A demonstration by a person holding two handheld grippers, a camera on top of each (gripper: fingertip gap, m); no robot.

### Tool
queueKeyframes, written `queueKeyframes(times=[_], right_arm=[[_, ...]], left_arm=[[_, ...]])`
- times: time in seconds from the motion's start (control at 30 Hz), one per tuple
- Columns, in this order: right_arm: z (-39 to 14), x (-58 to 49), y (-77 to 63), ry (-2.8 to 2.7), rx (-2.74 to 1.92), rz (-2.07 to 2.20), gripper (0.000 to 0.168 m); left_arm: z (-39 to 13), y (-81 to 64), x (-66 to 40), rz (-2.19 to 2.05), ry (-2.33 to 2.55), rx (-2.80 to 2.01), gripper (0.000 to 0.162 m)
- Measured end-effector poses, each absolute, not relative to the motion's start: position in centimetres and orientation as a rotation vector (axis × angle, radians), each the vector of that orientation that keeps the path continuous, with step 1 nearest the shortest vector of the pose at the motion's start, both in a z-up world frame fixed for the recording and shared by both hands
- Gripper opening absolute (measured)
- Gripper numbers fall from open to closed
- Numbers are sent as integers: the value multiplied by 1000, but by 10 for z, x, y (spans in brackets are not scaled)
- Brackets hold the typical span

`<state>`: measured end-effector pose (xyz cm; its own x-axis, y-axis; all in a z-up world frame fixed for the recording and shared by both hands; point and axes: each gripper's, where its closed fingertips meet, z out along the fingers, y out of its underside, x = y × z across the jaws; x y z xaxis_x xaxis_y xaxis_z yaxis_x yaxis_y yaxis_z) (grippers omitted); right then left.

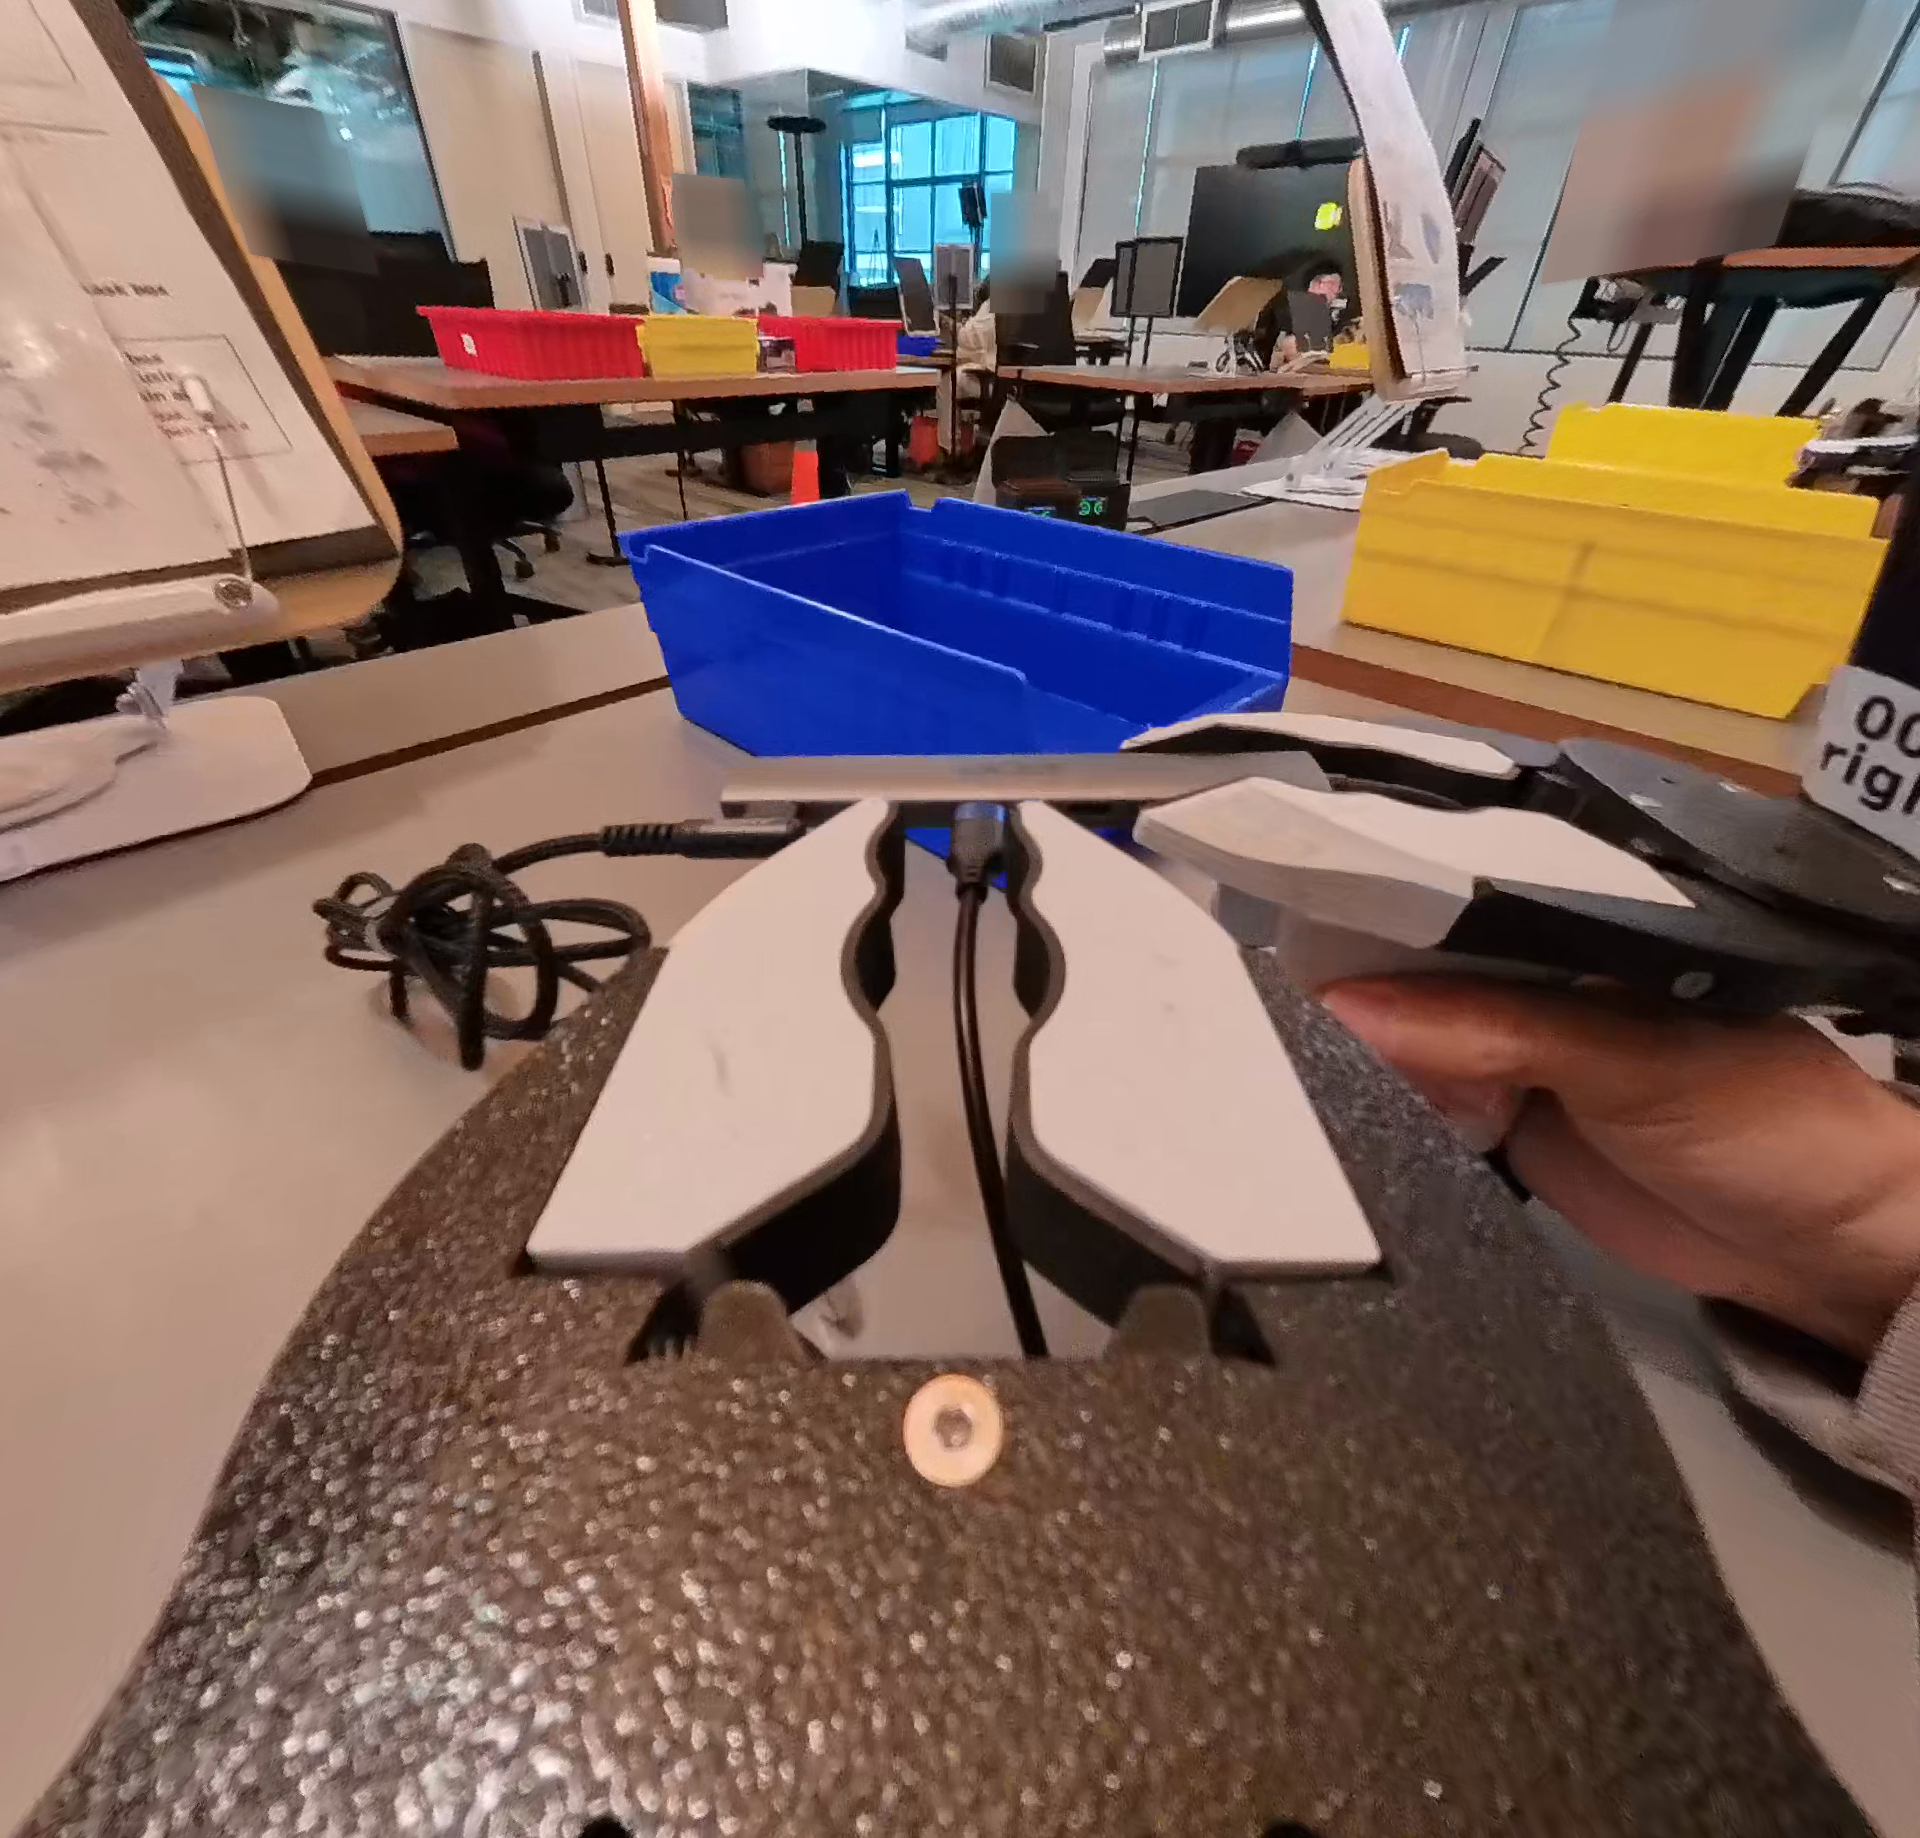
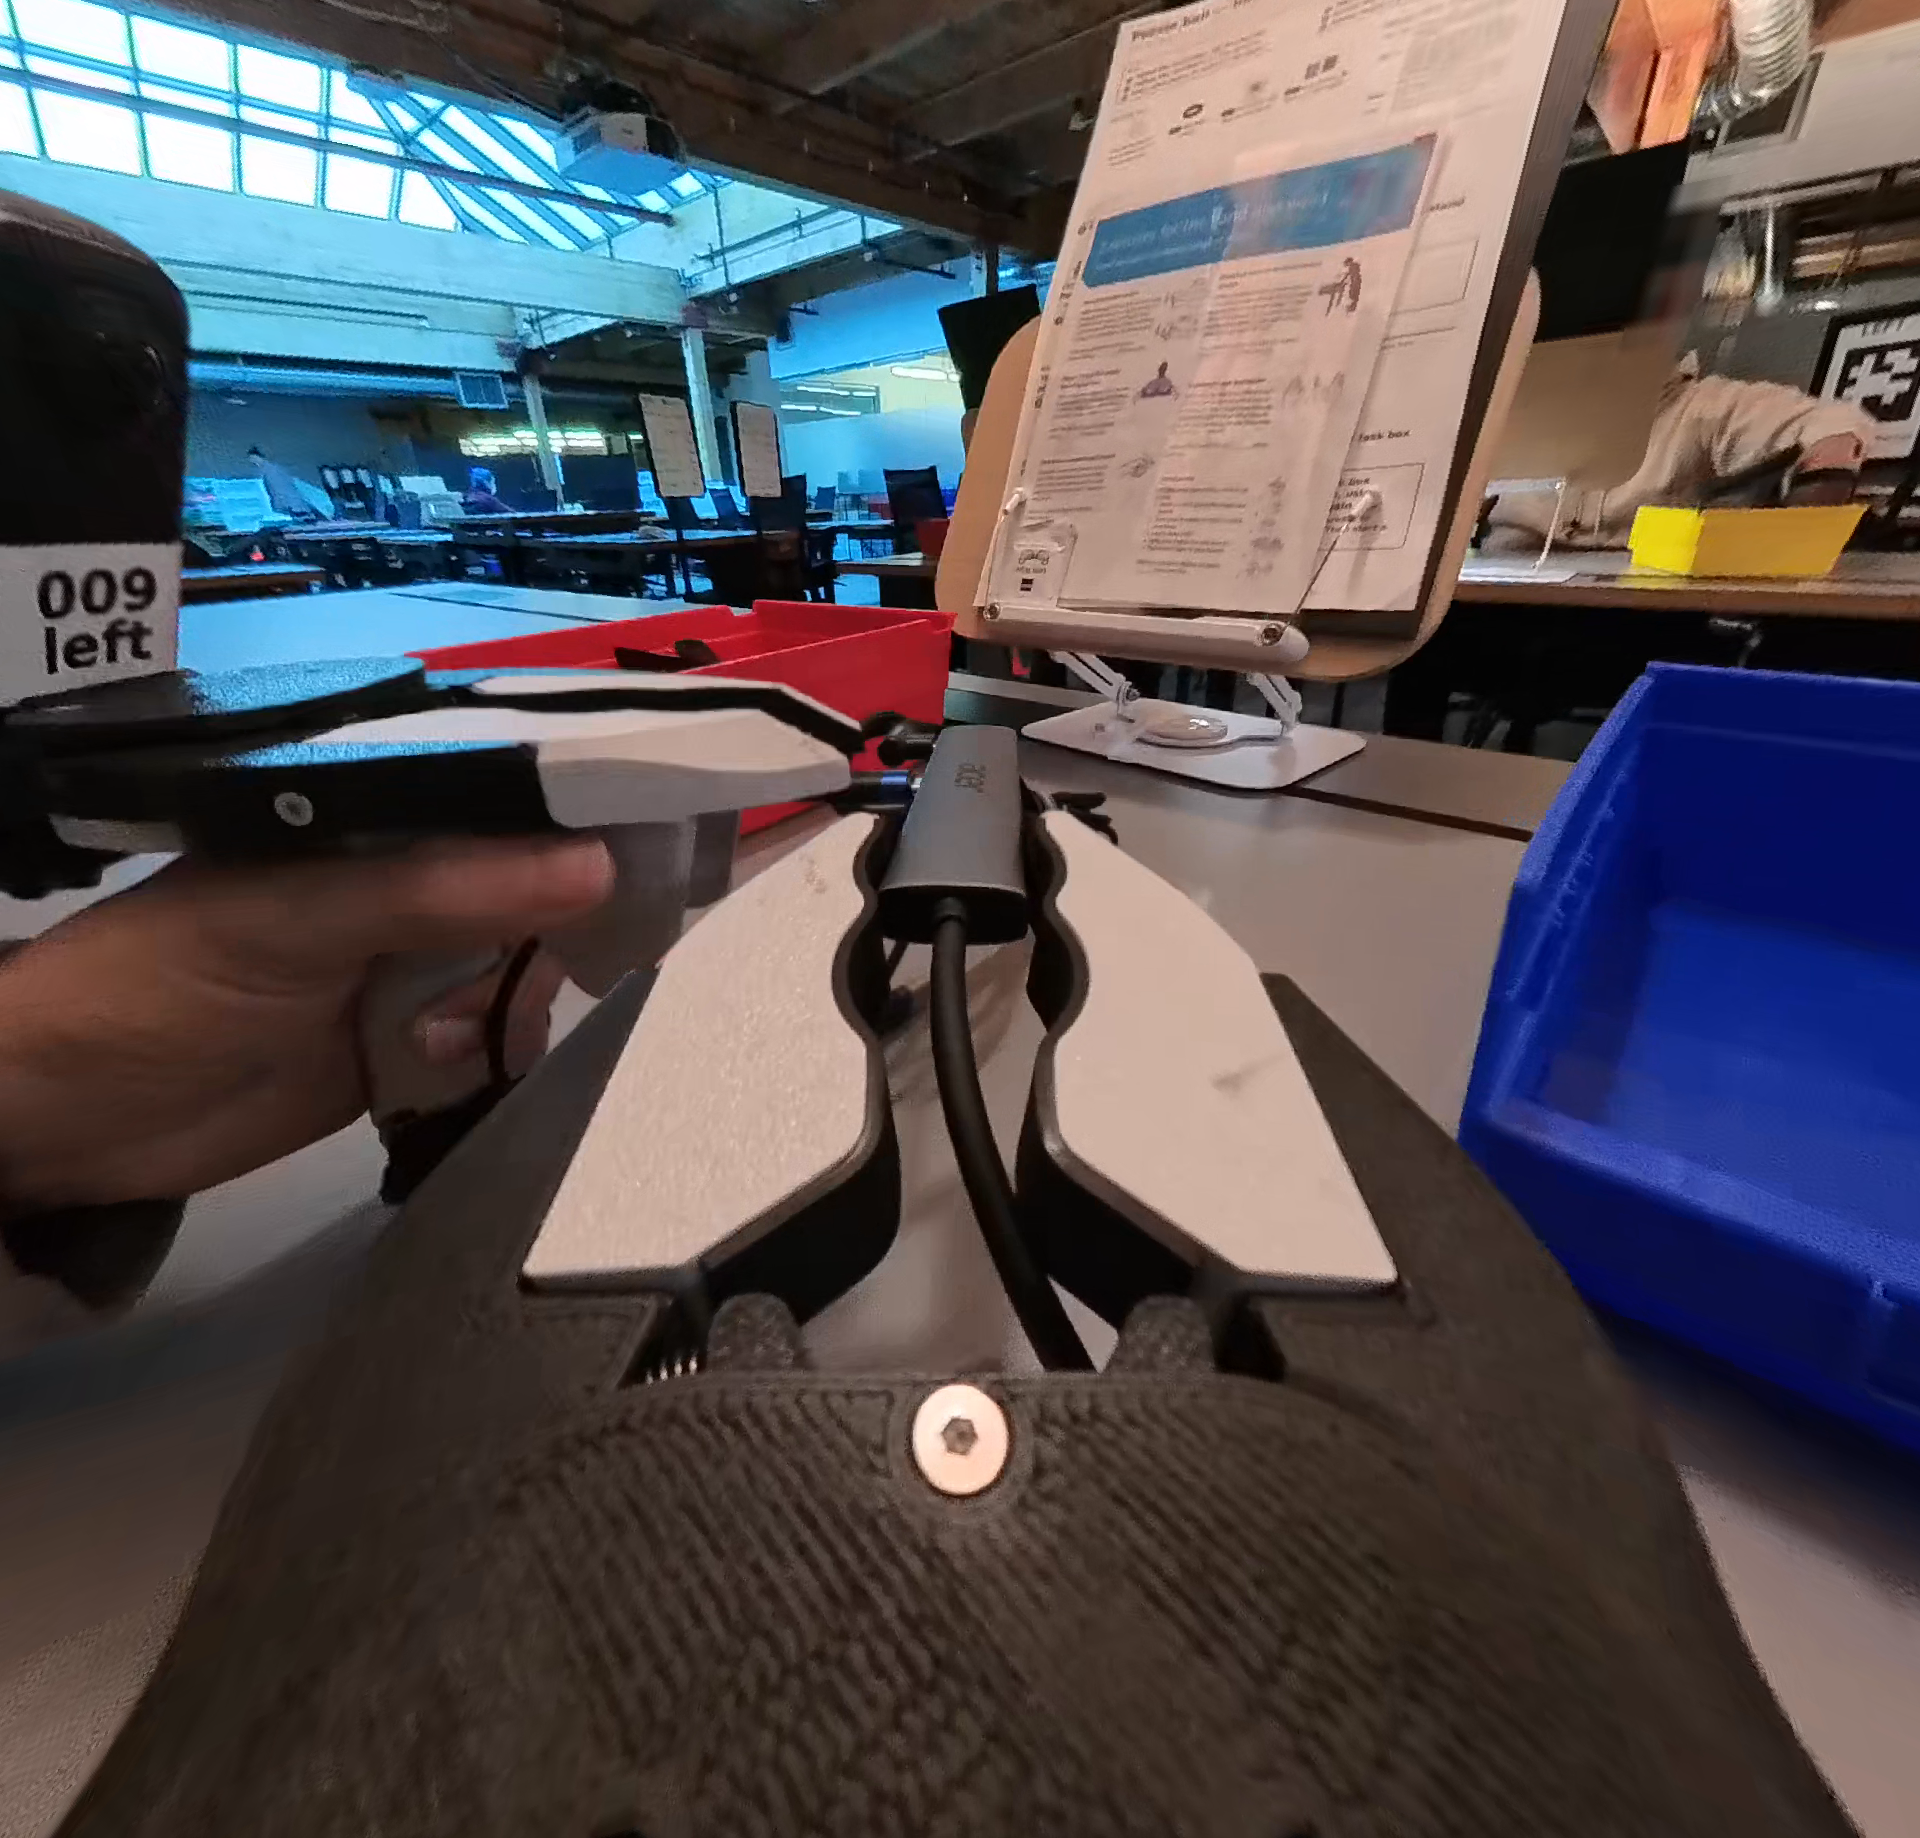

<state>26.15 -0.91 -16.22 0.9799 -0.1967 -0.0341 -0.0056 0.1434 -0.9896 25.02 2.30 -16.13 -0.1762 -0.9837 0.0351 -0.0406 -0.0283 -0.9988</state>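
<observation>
Tabletop (image 1: 208,1113): grey, blue bin (image 1: 966,635) at 12 o'clock.
Right hand-held gripper (image 2: 961,853): clamped on grey hub (image 2: 961,832).
Left hand-held gripper (image 1: 961,832): narrowly closed on blue-tipped plug (image 1: 977,838) at hub's side.

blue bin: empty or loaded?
Empty as far as visible: blue bin shows bare floor both sides of its divider; near corner hidden.

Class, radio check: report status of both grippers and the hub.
Right gripper shut on grey hub. Left gripper closed on cable plug at hub's side. Blue bin just behind; coiled cable left.
</observation>
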Motion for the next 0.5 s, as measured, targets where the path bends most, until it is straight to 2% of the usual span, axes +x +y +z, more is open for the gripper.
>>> queueKeyframes(times=[0.17, 0.3, 0.37, 0.5], right_arm=[[-161, 261, -10, 179, -1394, -130, 24], [-161, 262, -10, 198, -1387, -136, 24], [-161, 261, -9, 185, -1385, -141, 24], [-160, 260, -9, 184, -1378, -140, 24]], left_arm=[[-161, 22, 250, -1326, 1371, -1160, 13], [-168, 17, 250, -1298, 1422, -1144, 21], [-168, 19, 250, -1283, 1404, -1146, 11], [-166, 20, 249, -1270, 1384, -1145, 10]])
